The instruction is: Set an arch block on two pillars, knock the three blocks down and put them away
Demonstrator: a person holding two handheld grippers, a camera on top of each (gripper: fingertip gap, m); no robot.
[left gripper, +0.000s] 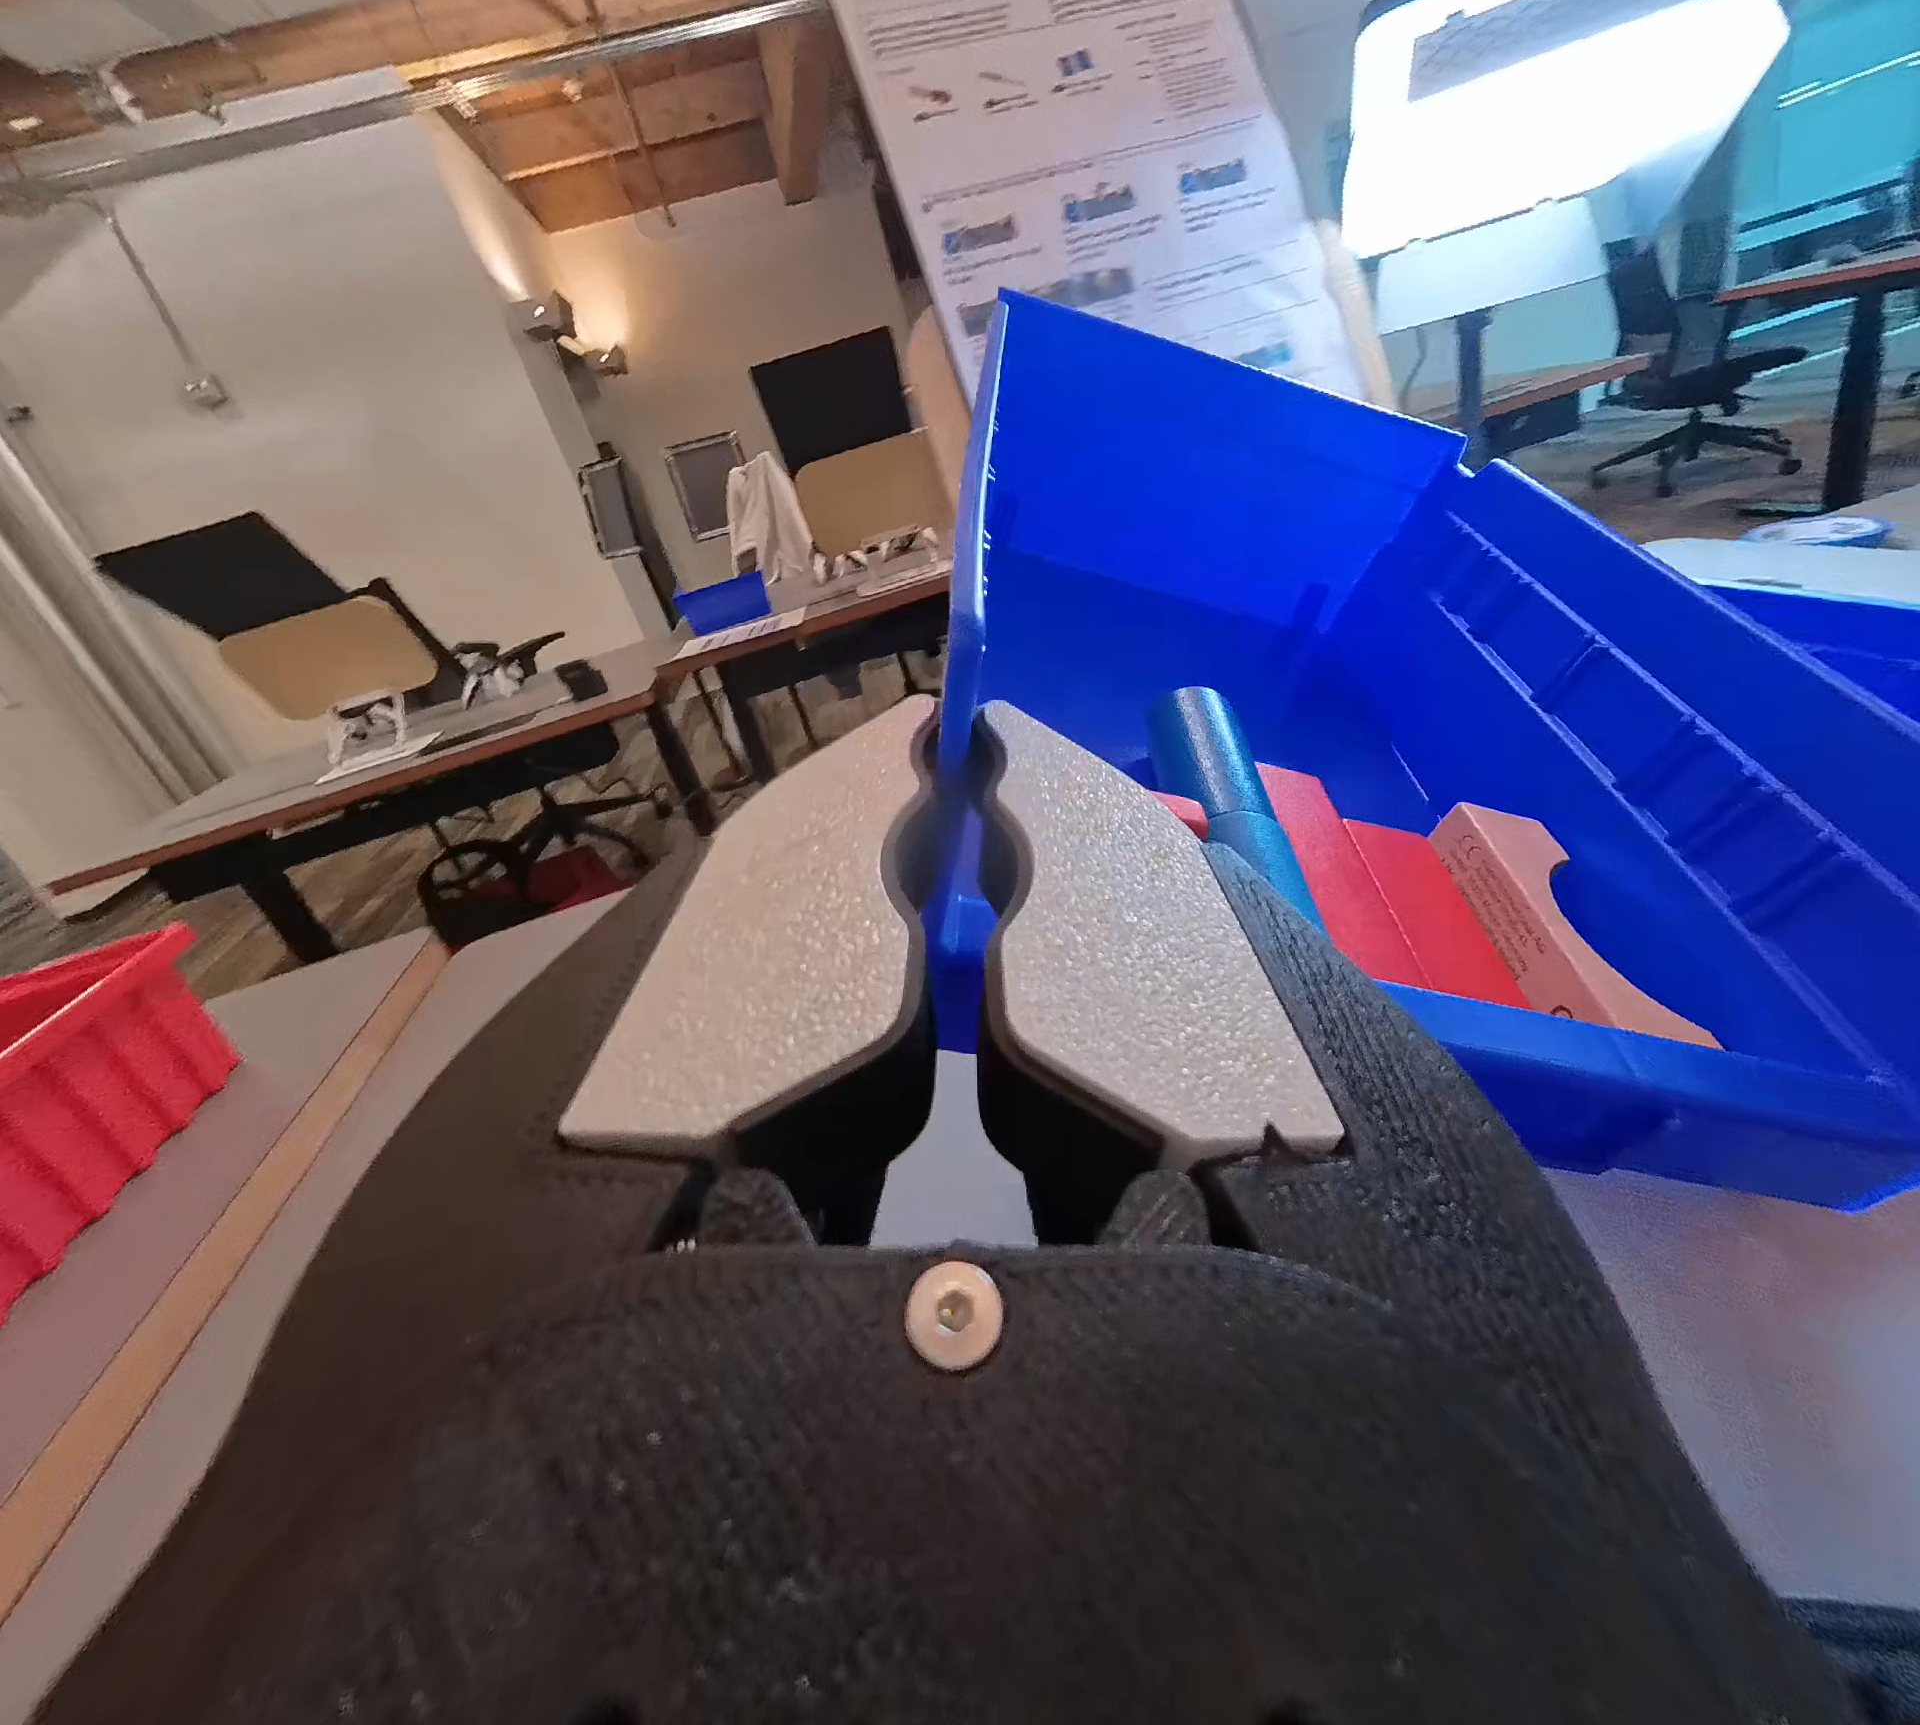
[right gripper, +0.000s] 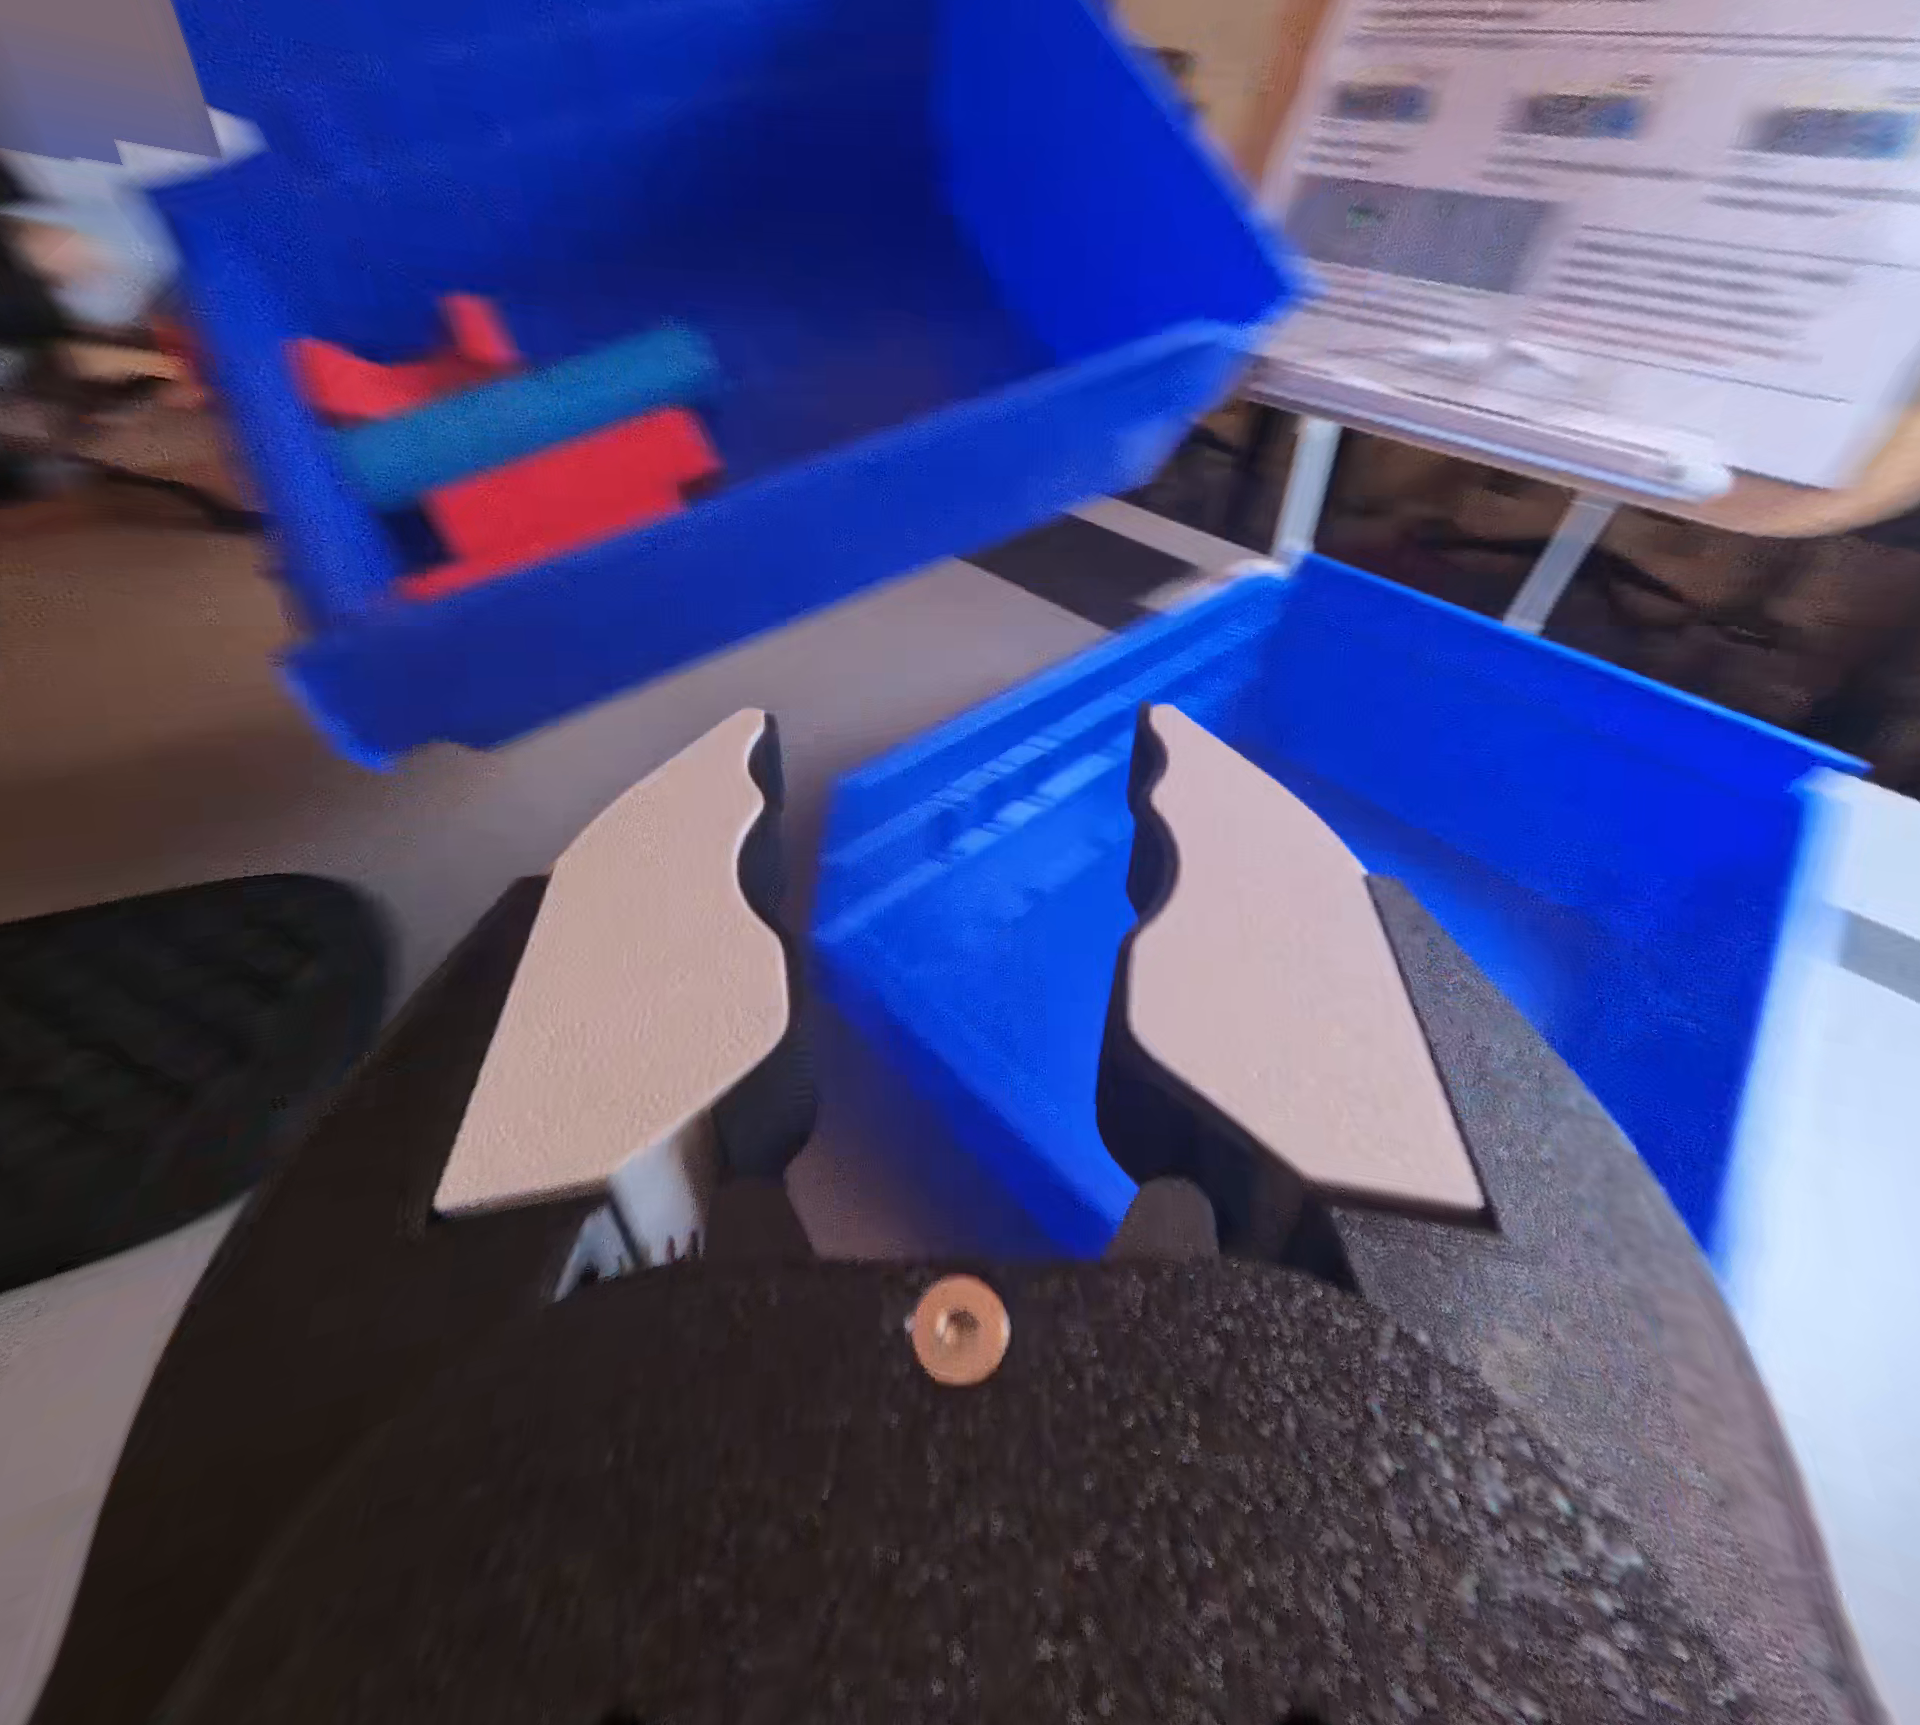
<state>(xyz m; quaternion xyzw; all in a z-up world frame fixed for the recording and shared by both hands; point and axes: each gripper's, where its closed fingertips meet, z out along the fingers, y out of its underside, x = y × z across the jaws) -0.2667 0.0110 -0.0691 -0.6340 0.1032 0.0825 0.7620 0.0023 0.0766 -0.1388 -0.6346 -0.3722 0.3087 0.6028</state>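
Your left tongs point(left gripper: 958, 745) clamp the wall of the blue bin point(left gripper: 1174, 532), holding it tilted above the counter point(left gripper: 1714, 1343). Your right tongs point(right gripper: 954, 730) stand apart, gripping nothing, over a second blue bin point(right gripper: 1507, 802) resting on the counter. Inside the lifted bin, the blue cylinder point(right gripper: 530, 418) lies on its side across the red blocks point(right gripper: 561, 501); the arch block point(left gripper: 1538, 927) lies beside them. A red bin point(left gripper: 94, 1062) sits well off left.

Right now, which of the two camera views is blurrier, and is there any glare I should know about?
The right wrist view is blurrier: the lifted blue bin, the blocks in it and the poster are all smeared. The left wrist view is mostly sharp near the left hand-held gripper, which grips the bin's wall, though the window at upper right is blown out white, and the red bin is slightly soft.
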